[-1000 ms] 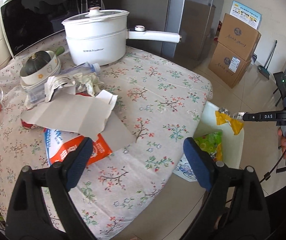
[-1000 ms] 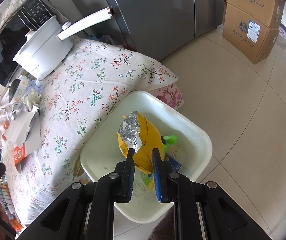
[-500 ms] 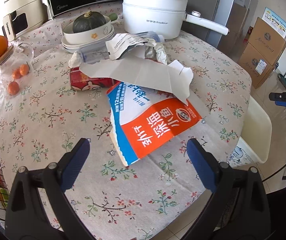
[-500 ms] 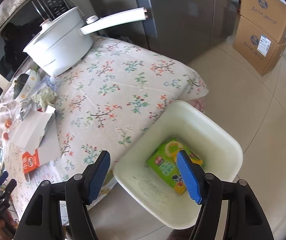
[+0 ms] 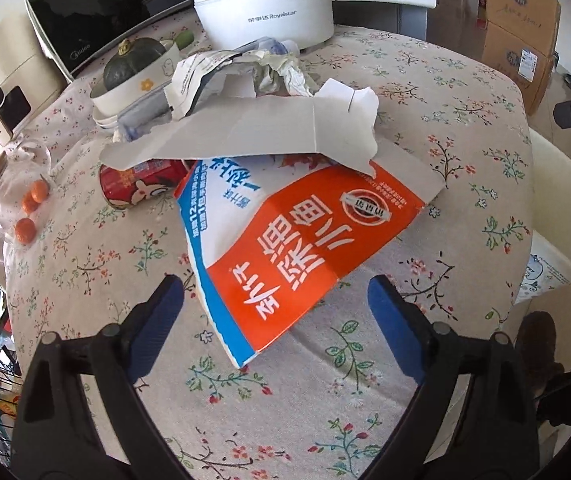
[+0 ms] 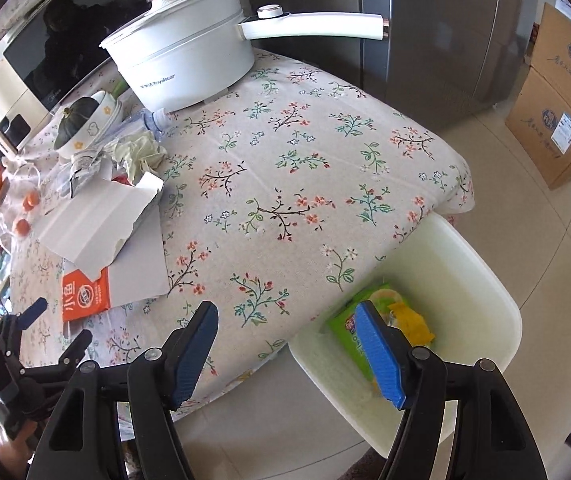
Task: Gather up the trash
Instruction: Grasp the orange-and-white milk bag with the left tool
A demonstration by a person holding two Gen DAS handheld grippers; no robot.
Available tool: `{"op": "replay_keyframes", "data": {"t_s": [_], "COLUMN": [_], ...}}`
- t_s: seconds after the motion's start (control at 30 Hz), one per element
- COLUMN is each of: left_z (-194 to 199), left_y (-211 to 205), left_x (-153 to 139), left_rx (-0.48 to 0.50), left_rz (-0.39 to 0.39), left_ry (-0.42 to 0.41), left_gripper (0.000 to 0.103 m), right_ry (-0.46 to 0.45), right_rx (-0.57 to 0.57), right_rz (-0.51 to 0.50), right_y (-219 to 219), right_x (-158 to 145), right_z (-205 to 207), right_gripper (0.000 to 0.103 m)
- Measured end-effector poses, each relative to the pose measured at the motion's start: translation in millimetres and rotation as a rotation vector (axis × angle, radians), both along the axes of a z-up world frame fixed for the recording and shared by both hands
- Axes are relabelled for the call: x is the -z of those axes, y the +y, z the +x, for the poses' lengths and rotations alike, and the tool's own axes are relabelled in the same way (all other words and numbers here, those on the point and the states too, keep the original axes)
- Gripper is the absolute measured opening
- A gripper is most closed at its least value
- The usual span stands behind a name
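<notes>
A flattened orange and blue carton (image 5: 313, 240) lies on the flowered table, its torn grey-white flap (image 5: 253, 136) folded over the back. My left gripper (image 5: 273, 292) hangs just above the carton's near corner; its jaws are closing, wide apart, the pads clear of it. Behind the flap lie a red can (image 5: 133, 184), crumpled paper (image 5: 281, 72) and a torn wrapper (image 5: 197, 80). My right gripper (image 6: 285, 316) stands open and empty over the table edge and the white bin (image 6: 465, 264). In the bin lie a green packet (image 6: 345, 320) and a yellow wrapper (image 6: 413, 324).
A white long-handled pot (image 5: 265, 4) stands at the back. A bowl holding a green squash (image 5: 133, 72), a microwave (image 5: 85, 12) and oranges in a clear bag (image 5: 25, 208) fill the left. Cardboard boxes (image 6: 561, 120) and a fridge (image 6: 425, 40) stand beyond the table.
My right gripper opened, dropped the yellow wrapper into the bin and swung toward the table. My left gripper came down and closer to the orange carton, narrowing slightly.
</notes>
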State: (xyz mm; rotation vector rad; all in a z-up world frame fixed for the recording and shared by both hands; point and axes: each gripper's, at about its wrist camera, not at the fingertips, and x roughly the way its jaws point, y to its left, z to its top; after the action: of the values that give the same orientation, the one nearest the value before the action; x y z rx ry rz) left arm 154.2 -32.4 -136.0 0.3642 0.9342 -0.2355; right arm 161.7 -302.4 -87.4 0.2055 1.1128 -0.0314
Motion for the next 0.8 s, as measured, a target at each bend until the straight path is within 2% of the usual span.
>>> {"op": "replay_keyframes", "data": {"t_s": [0.07,0.13,0.2,0.23,0.53,0.67,0.8], "left_z": [0.1,-0.5,-0.7,-1.3,-13.6,-31.2,-46.4], "left_y": [-4.1,-5.8,-3.9,-0.7,59.1,80.7,98.3], "left_x": [-3.6,-9.0,-16.9,-21.6,-62.8,-80.4,-94.8], "left_rx": [0.011,0.014,0.006,0.002,-0.131,-0.154,-0.163], "left_rz": [0.006,-0.002,-0.021,-0.038,-0.294,-0.399,-0.450], "left_ry": [-0.018,-0.020,-0.029,-0.032,-0.011,-0.029,-0.063], "left_gripper": [0.071,0.045,0.028,0.024,0.003,0.002,0.002], "right_ry": [0.000,-0.001,-0.003,-0.005,-0.050,-0.067,-0.075], "right_rx": [0.000,-0.003,-0.008,-0.009,0.000,-0.015,-0.039], "right_rz": [-0.002,-0.006,-0.011,-0.014,-0.004,-0.002,0.008], "right_y": [-0.1,0.4,0.8,0.8,3.0,13.8,31.4], "right_x": [0.1,-0.1,-0.6,-1.1,-15.0,-20.3,-22.2], "right_z": [0.5,0.8,0.5,0.5,-5.9,-7.7,-7.5], "right_gripper": [0.072,0.072,0.072,0.072,0.072,0.072,0.072]}}
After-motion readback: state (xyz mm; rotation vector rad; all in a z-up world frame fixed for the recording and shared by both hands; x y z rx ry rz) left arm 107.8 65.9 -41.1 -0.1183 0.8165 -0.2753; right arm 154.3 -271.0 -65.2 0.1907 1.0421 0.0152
